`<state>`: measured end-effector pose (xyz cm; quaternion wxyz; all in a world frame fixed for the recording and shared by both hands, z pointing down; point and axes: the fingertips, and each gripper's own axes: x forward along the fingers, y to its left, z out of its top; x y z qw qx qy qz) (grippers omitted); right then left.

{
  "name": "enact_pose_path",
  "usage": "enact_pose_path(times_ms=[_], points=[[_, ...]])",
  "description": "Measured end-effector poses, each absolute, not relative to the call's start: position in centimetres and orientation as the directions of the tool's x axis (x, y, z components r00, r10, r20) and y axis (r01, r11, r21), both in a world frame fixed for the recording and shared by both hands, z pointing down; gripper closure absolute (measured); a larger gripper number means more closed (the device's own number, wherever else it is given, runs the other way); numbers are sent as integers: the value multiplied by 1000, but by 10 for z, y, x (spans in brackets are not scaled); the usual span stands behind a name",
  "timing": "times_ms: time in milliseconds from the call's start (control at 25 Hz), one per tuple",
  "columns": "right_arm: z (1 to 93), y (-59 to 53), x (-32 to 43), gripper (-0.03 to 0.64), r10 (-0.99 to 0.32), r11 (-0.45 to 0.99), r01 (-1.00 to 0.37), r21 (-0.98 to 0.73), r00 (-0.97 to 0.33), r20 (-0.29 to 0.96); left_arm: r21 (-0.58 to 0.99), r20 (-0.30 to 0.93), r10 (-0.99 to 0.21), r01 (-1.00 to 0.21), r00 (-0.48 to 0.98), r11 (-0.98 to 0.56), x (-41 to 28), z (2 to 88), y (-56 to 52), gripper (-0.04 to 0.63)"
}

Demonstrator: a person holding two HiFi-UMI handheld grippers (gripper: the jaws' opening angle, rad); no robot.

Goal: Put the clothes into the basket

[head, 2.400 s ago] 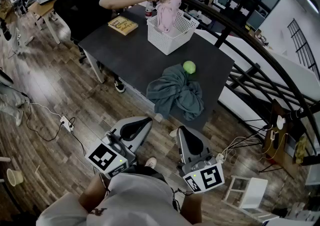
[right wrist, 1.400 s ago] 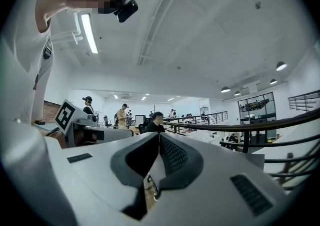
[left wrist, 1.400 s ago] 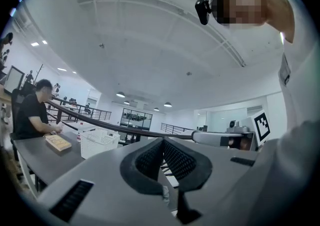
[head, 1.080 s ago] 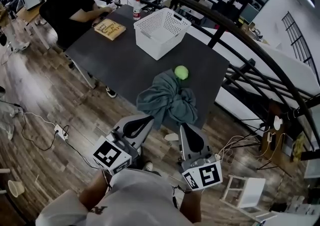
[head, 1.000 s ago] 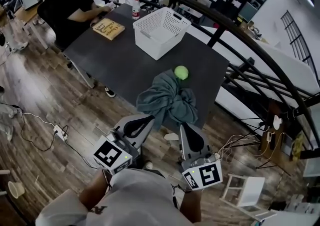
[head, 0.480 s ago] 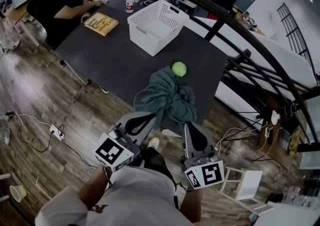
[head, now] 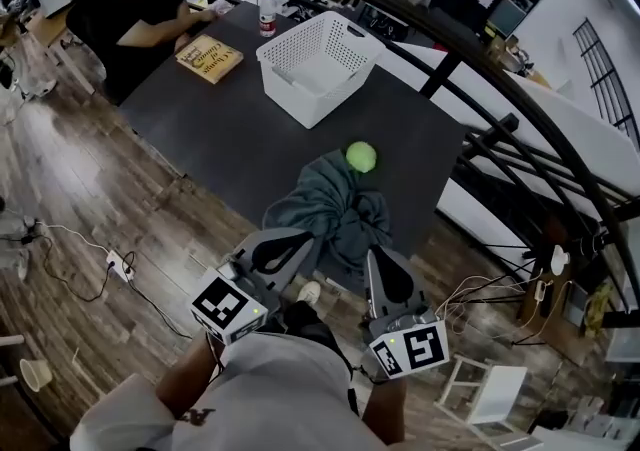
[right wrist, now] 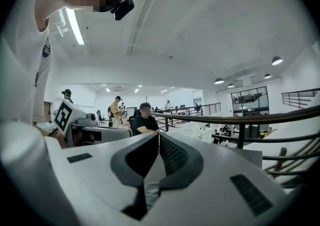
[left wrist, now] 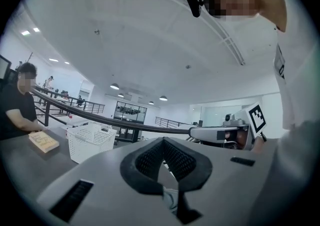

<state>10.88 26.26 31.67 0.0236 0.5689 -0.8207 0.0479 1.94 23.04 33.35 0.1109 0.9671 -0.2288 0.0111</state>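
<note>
A crumpled teal-grey cloth lies at the near edge of the dark table, partly hanging over it. A green ball rests at the cloth's far side. The white slatted basket stands empty further back and also shows in the left gripper view. My left gripper is shut and empty, its tip right at the cloth's near left edge. My right gripper is also shut and empty, just short of the cloth's near right edge. Each gripper view shows its own jaws together, pointing level.
A person in black sits at the table's far left corner beside a yellow book and a bottle. A dark curved railing runs behind the table. Cables and a power strip lie on the wooden floor at the left.
The seated person's pink garment over the basket is gone and the basket stands empty. Both grippers have come closer to the table and the cloth, still shut.
</note>
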Motion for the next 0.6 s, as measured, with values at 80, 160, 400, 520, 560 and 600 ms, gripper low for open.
enact_pose_path(times_ms=[80, 160, 400, 520, 560, 600], points=[[315, 254, 118, 597, -927, 362, -931, -51, -365, 82, 207, 74, -451, -456, 889, -865, 28, 332, 223, 592], [313, 247, 125, 597, -922, 378, -925, -49, -380, 72, 204, 74, -464, -469, 883, -859, 35, 330, 217, 592], [311, 234, 141, 597, -902, 427, -903, -43, -429, 49, 186, 79, -502, -508, 861, -841, 54, 327, 210, 592], [306, 233, 152, 597, -892, 449, -892, -49, -451, 30, 180, 86, -527, -534, 845, -826, 62, 325, 211, 592], [305, 230, 154, 597, -890, 454, -889, -49, -456, 27, 179, 88, -532, -539, 842, -823, 65, 324, 209, 592], [305, 226, 155, 597, -888, 458, -888, -50, -460, 25, 178, 90, -535, -542, 840, -821, 66, 324, 206, 592]])
